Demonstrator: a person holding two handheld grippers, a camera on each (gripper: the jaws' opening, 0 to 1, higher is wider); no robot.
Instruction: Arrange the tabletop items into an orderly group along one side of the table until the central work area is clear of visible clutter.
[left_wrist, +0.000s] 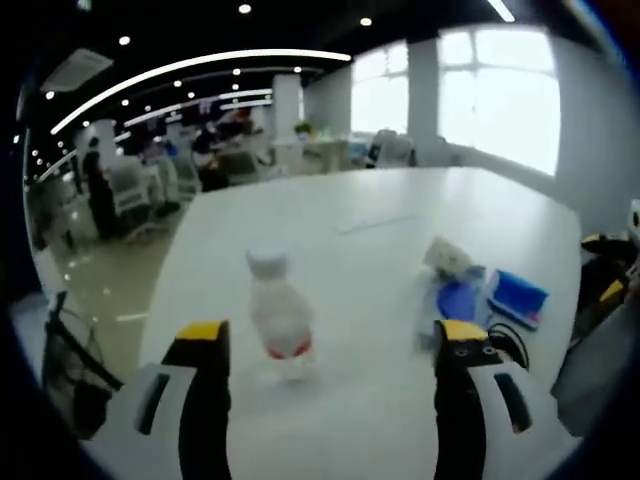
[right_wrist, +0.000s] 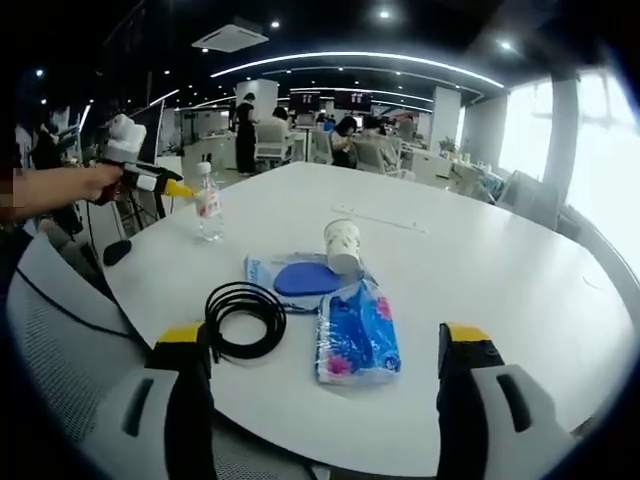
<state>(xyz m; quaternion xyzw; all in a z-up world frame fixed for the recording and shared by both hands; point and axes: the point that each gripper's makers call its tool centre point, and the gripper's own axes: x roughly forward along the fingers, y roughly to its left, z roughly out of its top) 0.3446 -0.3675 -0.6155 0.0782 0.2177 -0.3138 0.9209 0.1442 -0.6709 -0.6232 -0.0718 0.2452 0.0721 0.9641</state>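
So far the sorting looks barely begun. At the far left of the right gripper view, the left gripper (right_wrist: 178, 187) (held out in a person's hand (right_wrist: 92, 183)) reaches toward a small clear bottle (right_wrist: 207, 205) standing upright near the worktop (right_wrist: 500, 270) edge; its yellow tip sits just beside the bottle, and from here I cannot tell whether it touches. In the left gripper view the same bottle (left_wrist: 280, 315), white cap on top and red band low on its body, stands between that gripper's (left_wrist: 332, 345) spread jaws, not yet pinched.

Moving right across the right gripper view, a coil of black cable (right_wrist: 243, 318) lies near the close edge, then a blue flat pad on a clear pouch (right_wrist: 300, 277), a white paper cup (right_wrist: 342, 245) tipped on its side touching the pouch, and a blue printed tissue pack (right_wrist: 357, 335) just beside the coil. These four already sit close together, though loosely and at odd angles. The right gripper (right_wrist: 325, 345) hangs spread above them, holding nothing.

My judgement: the bottle is the stray, well apart from the cluster, and needs bringing over. After that the cup wants standing up and the pile squaring along the near side.
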